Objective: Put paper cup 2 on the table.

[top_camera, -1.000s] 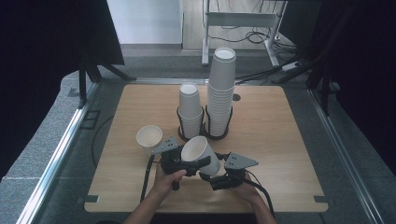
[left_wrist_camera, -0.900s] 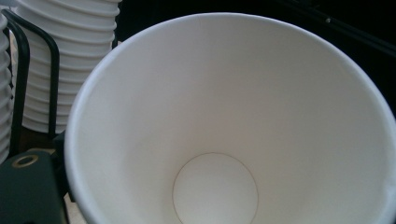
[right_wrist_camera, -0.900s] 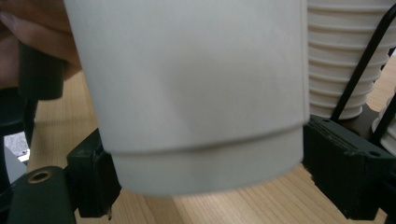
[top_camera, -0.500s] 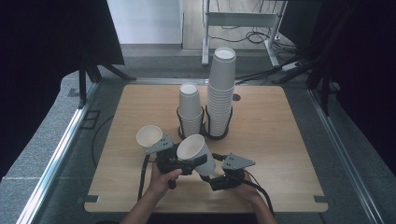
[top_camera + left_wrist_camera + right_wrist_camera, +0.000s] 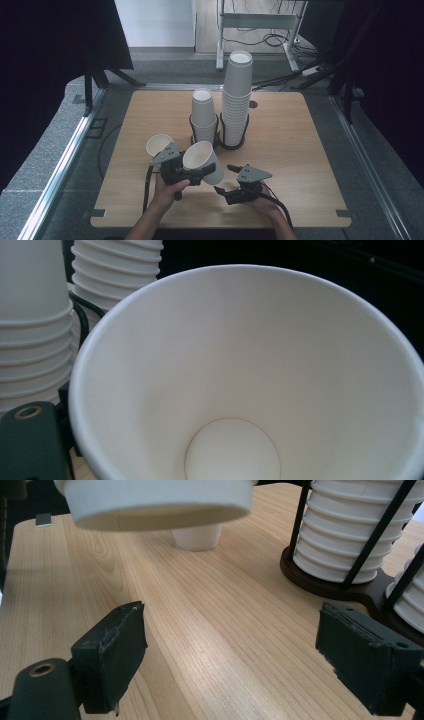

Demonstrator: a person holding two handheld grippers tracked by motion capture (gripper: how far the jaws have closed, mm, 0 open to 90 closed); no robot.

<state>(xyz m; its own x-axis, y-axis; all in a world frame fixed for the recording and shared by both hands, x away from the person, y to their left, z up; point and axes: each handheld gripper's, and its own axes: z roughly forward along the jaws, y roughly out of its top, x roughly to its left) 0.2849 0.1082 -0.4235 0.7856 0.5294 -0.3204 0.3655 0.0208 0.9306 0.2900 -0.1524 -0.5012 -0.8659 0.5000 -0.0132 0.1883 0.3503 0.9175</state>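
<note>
Left hand-held gripper (image 5: 192, 172): clenched on tilted paper cup (image 5: 202, 160), near desk (image 5: 300, 150) front edge. Right hand-held gripper (image 5: 227, 192): released, empty.

Grey carpet floor (image 5: 45, 150) around a wooden table (image 5: 300, 150) — black curtains (image 5: 40, 45) flanking, cables (image 5: 260, 37) behind.

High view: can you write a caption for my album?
A person's left tool holds a tilted paper cup near two cup stacks on a wooden table.
</note>
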